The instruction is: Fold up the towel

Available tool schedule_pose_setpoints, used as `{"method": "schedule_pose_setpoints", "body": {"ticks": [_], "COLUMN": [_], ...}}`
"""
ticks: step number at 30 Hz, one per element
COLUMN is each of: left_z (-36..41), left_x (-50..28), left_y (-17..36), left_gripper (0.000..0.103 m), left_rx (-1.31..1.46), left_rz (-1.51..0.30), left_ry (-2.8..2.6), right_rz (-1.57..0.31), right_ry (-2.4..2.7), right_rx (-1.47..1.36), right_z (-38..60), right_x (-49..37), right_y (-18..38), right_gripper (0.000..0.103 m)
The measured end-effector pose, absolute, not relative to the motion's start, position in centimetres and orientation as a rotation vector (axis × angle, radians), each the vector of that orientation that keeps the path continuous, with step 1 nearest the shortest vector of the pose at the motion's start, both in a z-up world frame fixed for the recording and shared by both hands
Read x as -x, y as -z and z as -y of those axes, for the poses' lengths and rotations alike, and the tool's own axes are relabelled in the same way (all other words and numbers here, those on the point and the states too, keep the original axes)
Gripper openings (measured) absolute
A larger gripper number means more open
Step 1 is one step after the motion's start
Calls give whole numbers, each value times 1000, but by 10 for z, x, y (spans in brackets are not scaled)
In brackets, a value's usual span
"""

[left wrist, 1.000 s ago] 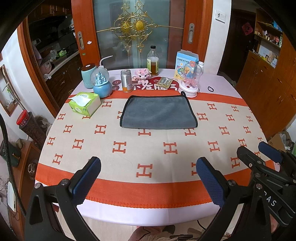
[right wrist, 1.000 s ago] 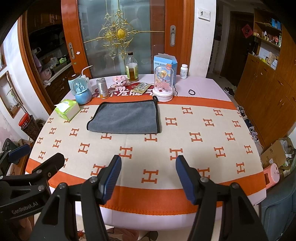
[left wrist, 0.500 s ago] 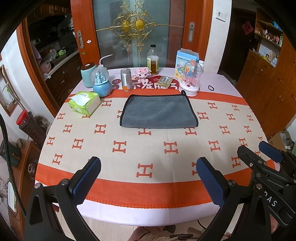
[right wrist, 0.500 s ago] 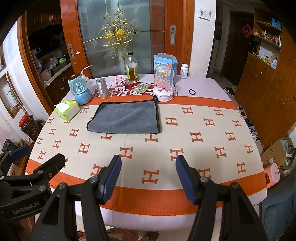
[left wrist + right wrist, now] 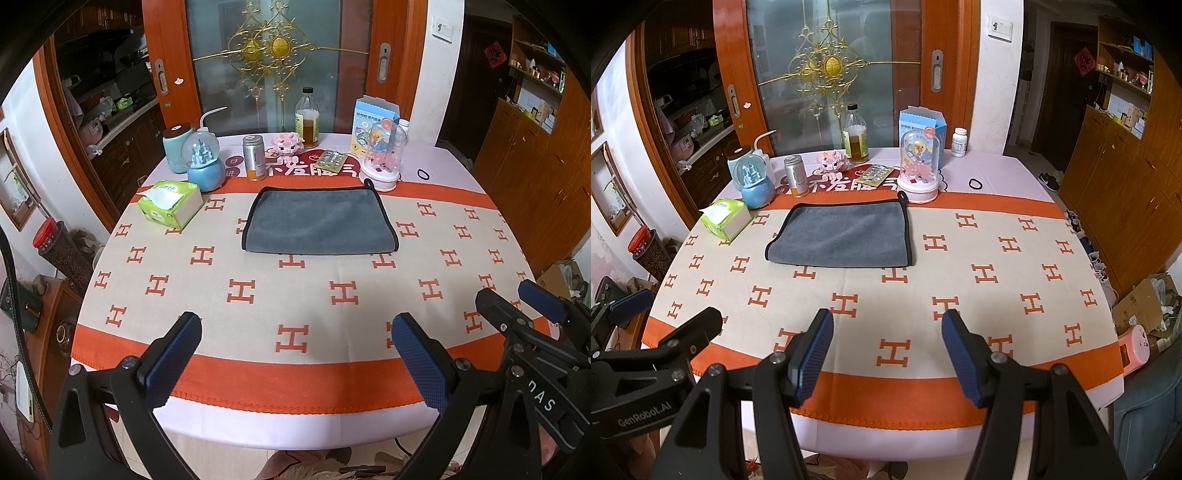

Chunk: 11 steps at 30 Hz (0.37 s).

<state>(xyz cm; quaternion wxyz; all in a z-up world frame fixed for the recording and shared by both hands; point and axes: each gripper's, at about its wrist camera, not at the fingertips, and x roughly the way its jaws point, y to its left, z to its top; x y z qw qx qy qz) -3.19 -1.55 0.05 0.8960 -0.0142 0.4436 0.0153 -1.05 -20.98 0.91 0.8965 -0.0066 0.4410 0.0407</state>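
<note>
A grey towel (image 5: 318, 221) with black trim lies flat, folded, on the far half of the table; it also shows in the right wrist view (image 5: 842, 234). My left gripper (image 5: 295, 343) is open and empty, held over the table's near edge, well short of the towel. My right gripper (image 5: 886, 338) is open and empty over the near edge too. The right gripper also shows at the right of the left wrist view (image 5: 517, 302), and the left gripper at the left of the right wrist view (image 5: 668, 314).
The table (image 5: 258, 350) has an orange and cream cloth. Behind the towel stand a tissue box (image 5: 170, 203), a snow globe (image 5: 205, 162), a can (image 5: 254, 157), a bottle (image 5: 306, 118), a domed toy (image 5: 382, 155) and a blue carton (image 5: 373, 118). A hair tie (image 5: 423, 173) lies far right.
</note>
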Motion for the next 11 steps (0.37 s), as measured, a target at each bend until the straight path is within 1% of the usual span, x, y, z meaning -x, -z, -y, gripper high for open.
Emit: {"method": "schedule_pose_setpoints", "body": {"ticks": [11], "left_z": [13], "left_x": [32], "left_y": [3], "left_gripper": [102], "left_rx": [31], "left_rz": [-925], "left_ry": [-34], "right_rz": [-914], "right_ry": [-83], "right_rx": [13], "right_z": [209], "right_x": [11], "right_y": [-9], "right_gripper": [61]}}
